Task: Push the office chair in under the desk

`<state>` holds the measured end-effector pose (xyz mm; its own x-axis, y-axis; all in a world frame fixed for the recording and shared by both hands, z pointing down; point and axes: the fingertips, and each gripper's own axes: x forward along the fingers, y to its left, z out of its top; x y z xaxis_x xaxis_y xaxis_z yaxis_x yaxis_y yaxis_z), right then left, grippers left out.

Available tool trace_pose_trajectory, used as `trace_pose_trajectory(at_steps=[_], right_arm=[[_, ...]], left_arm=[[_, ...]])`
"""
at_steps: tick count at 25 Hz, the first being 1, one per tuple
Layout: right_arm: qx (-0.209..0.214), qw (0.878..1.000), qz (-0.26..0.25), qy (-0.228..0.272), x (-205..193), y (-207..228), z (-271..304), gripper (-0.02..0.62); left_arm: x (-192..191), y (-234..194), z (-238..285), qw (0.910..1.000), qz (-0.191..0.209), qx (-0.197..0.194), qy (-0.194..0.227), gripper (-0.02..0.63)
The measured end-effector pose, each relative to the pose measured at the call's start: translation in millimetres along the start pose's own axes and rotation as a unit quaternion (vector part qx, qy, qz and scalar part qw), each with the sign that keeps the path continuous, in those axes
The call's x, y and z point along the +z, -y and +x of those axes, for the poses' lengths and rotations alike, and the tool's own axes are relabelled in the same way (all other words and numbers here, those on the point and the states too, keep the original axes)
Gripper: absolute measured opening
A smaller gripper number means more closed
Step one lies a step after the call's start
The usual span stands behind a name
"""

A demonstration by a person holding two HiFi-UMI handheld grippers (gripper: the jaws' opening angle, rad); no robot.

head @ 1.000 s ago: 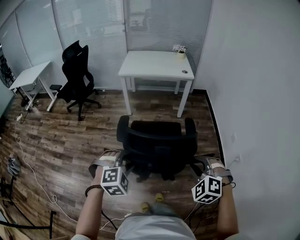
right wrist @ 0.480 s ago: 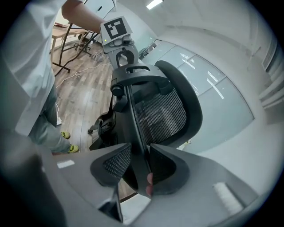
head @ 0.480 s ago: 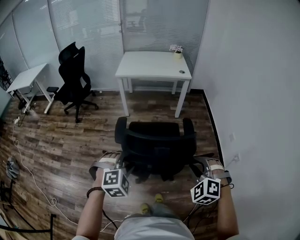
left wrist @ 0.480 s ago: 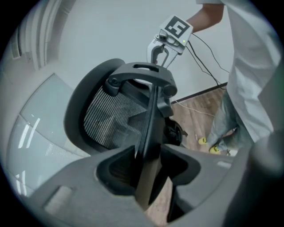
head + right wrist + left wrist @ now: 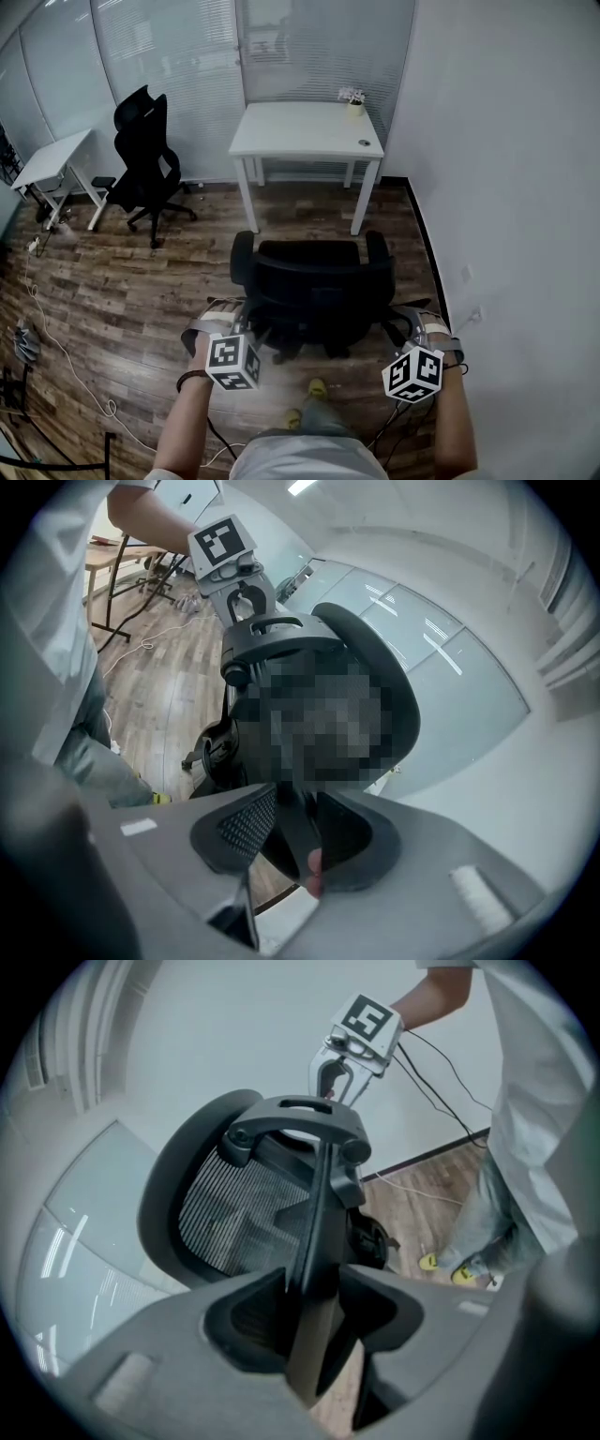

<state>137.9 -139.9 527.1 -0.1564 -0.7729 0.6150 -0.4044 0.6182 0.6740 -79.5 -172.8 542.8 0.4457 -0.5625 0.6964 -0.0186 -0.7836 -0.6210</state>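
Observation:
The black office chair point(image 5: 314, 281) stands on the wood floor just in front of the white desk point(image 5: 305, 131), its back toward me. My left gripper point(image 5: 247, 325) is at the left edge of the backrest. In the left gripper view that edge point(image 5: 323, 1204) runs between the jaws of the left gripper point(image 5: 314, 1335), with a gap on each side. My right gripper point(image 5: 396, 323) is at the right edge. Its jaws are opening, and the backrest frame point(image 5: 272, 649) lies between the jaws of the right gripper point(image 5: 300, 846).
A second black chair point(image 5: 145, 159) stands at the left by a small white table point(image 5: 52, 159). Cables point(image 5: 56, 328) trail over the floor at the left. A flower pot point(image 5: 354, 101) sits at the desk's back right. A white wall point(image 5: 506, 187) closes the right side.
Very little: the head view has shifted slightly and both grippers stay at the two sides of the chair back. The chair looks a touch nearer the desk.

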Motion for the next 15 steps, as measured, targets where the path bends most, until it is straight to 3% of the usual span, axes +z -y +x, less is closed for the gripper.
trace_pose_trajectory(at_steps=[15], right_arm=[[0.003,1.000,0.012,0.016,12,71,84,0.132]], left_arm=[[-25,-88,65,0.9999,0.000,0.011,0.002,0.179]])
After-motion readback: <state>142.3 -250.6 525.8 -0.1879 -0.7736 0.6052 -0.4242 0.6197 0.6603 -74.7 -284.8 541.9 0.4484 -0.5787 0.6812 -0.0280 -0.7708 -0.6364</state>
